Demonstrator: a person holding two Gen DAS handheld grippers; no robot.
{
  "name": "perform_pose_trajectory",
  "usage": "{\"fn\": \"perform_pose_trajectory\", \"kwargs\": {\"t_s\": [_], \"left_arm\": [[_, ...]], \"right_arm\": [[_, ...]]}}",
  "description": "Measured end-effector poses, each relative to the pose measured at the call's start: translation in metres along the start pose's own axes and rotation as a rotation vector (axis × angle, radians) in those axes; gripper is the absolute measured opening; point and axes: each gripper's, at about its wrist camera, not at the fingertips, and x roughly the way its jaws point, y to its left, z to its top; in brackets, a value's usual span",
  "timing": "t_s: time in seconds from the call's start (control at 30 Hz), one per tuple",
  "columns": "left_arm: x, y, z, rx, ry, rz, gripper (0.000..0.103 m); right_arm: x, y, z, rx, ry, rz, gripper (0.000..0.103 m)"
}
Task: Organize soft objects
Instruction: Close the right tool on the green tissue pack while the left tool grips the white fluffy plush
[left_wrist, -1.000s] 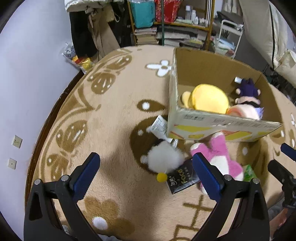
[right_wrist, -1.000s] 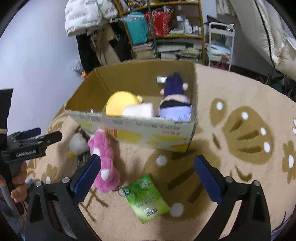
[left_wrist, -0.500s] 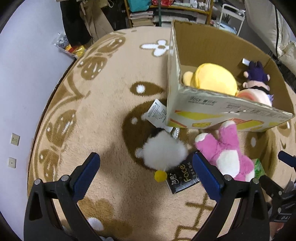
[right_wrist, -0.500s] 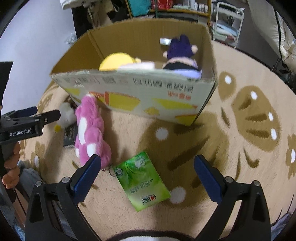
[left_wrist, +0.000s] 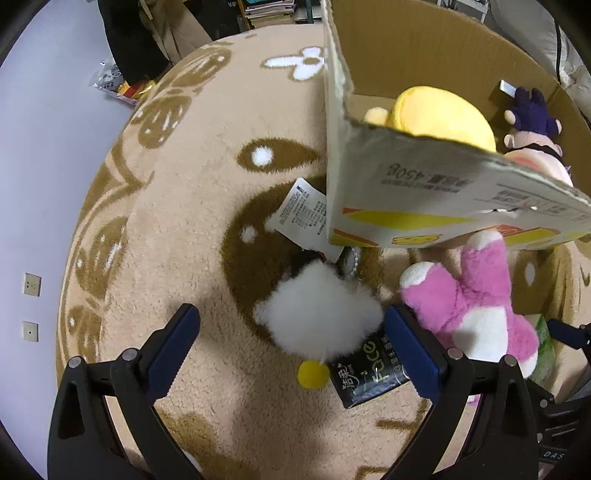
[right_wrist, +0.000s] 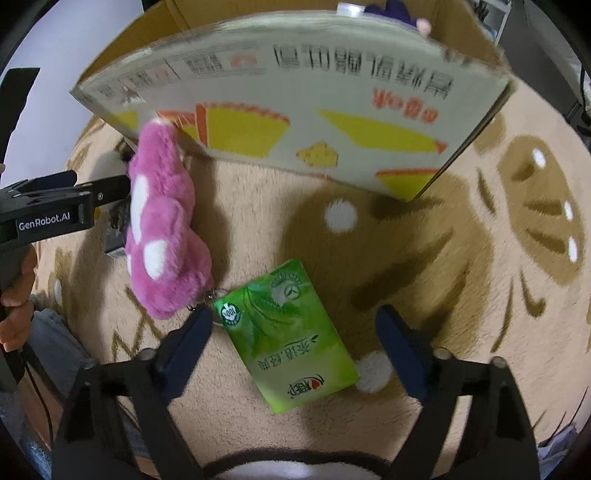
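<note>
A cardboard box (left_wrist: 424, 192) stands on the patterned rug (left_wrist: 184, 206) with a yellow plush (left_wrist: 443, 114) and a purple-haired doll (left_wrist: 532, 122) inside. The pink plush (right_wrist: 162, 229) lies against its front. The left gripper (left_wrist: 291, 347) hangs, jaws apart, over the white fluffy toy (left_wrist: 321, 314), while the right gripper (right_wrist: 295, 343), jaws just narrowing yet apart, brackets the green tissue pack (right_wrist: 288, 336).

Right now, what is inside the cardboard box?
Inside the cardboard box I can see a yellow plush and a purple-haired doll. The near wall covers their lower parts and the box floor, so other toys could be hidden there.
</note>
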Motion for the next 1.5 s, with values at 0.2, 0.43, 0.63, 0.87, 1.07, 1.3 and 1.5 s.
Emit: {"fn": "perform_pose_trajectory", "kwargs": {"t_s": [0.2,0.43,0.63,0.87,1.07,1.3,1.5], "left_arm": [[0.006,0.001,0.004,-0.008,0.0,-0.004,0.099],[0.014,0.005,0.008,-0.028,0.023,-0.002,0.086],[0.015,0.005,0.007,-0.05,0.038,-0.058,0.058],[0.013,0.0,0.004,-0.044,0.038,-0.125,0.031],[0.018,0.01,0.003,-0.113,0.049,-0.183,0.028],[0.022,0.012,0.005,-0.122,0.037,-0.175,0.03],[0.035,0.023,0.011,-0.197,0.04,-0.196,0.032]], "right_arm": [[0.016,0.0,0.002,0.003,0.037,-0.02,0.06],[0.017,-0.012,0.006,0.037,0.004,-0.017,0.06],[0.012,-0.021,0.009,0.042,-0.017,-0.041,0.06],[0.003,-0.008,0.012,0.039,-0.022,-0.051,0.06],[0.001,-0.012,0.016,0.037,-0.027,-0.049,0.06],[-0.007,-0.015,0.02,0.041,-0.032,-0.045,0.06],[-0.007,-0.016,0.022,0.037,-0.031,-0.048,0.06]]}}
